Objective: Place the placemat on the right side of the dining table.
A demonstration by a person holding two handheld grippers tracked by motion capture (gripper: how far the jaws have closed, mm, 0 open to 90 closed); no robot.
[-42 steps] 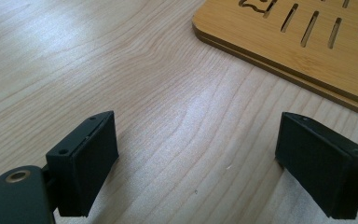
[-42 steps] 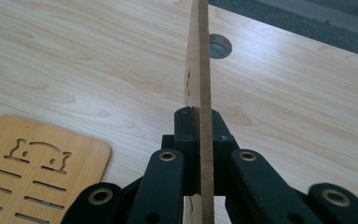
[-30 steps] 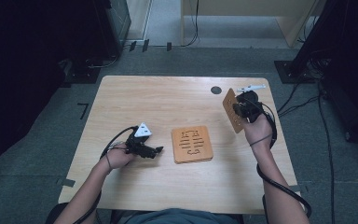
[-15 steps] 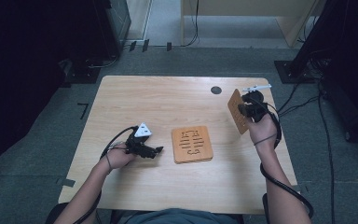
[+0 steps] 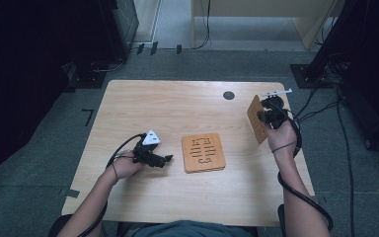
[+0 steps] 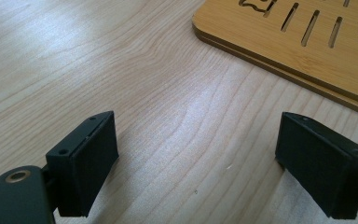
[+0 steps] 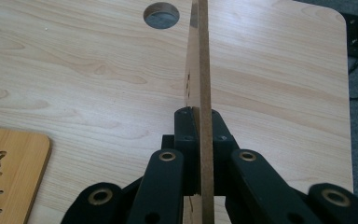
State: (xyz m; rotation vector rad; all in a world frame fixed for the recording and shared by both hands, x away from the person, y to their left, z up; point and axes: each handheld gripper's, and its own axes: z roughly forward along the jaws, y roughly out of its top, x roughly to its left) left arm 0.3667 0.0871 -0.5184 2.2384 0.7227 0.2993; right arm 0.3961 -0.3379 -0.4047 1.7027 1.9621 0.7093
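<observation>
Jaws of the right gripper pinch a thin, stiff, light wooden board edge-on by its rim, likely slippery, while the left gripper gapes empty beside another slotted board.

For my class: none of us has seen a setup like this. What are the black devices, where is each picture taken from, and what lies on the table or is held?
A person sits at a wooden table holding a hand-operated gripping tool in each hand. One picture looks down from above; the other two come from cameras riding on each tool. The left tool rests on the table, jaws open with nothing between them. The right tool is clamped on a thin wooden board, held upright on edge above the table. A second slotted wooden board lies flat in the middle. A round hole sits near the far edge.
</observation>
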